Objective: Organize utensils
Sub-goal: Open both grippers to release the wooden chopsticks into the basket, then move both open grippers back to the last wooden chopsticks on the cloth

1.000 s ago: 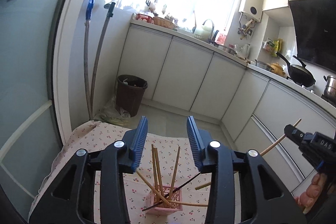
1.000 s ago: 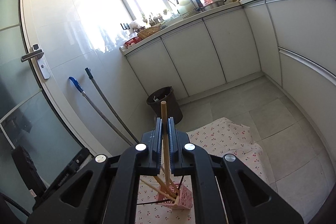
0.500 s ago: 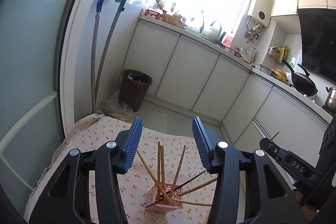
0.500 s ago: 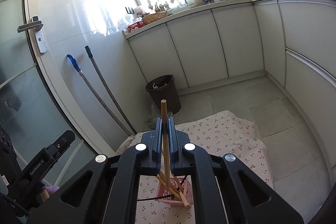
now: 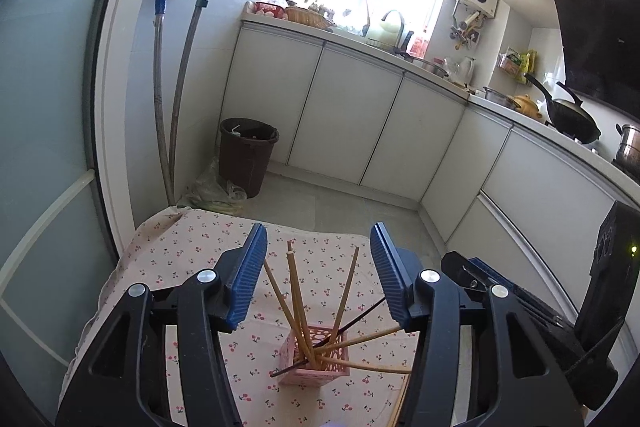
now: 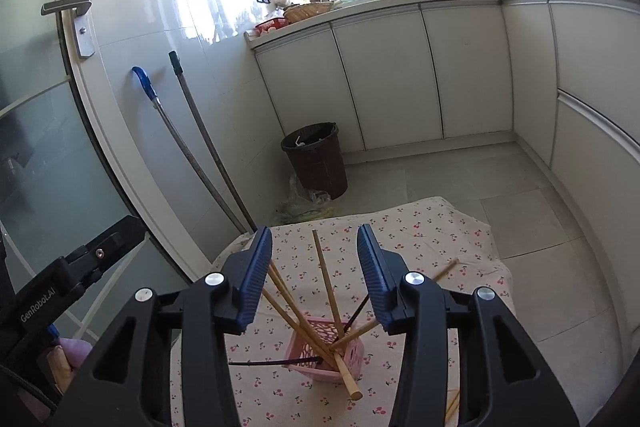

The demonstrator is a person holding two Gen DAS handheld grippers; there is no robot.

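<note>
Pink lattice basket [image 5: 314,357] is sitting on the cherry-print cloth [image 5: 188,247] covering the desk, roughly centred ahead of both tongs. Wooden chopsticks [image 5: 297,297] are standing in it at splayed angles; one black chopstick [image 5: 328,339] is lying tilted across the rim. In the right wrist view one wooden chopstick [image 6: 328,287] is leaning in the basket [image 6: 352,355] between the blue pads, touching neither.

Left tongs [image 5: 318,273]: jaws apart and opening, nothing clamped; chopstick tops are showing in the gap behind them.
Right tongs [image 6: 314,275]: jaws apart and opening, nothing gripped.

Two more wooden chopsticks [image 6: 452,407] are lying flat on the cloth at lower right, partly hidden by the right tongs' body. A brown bin [image 6: 316,159] is standing on the floor beyond the desk.
</note>
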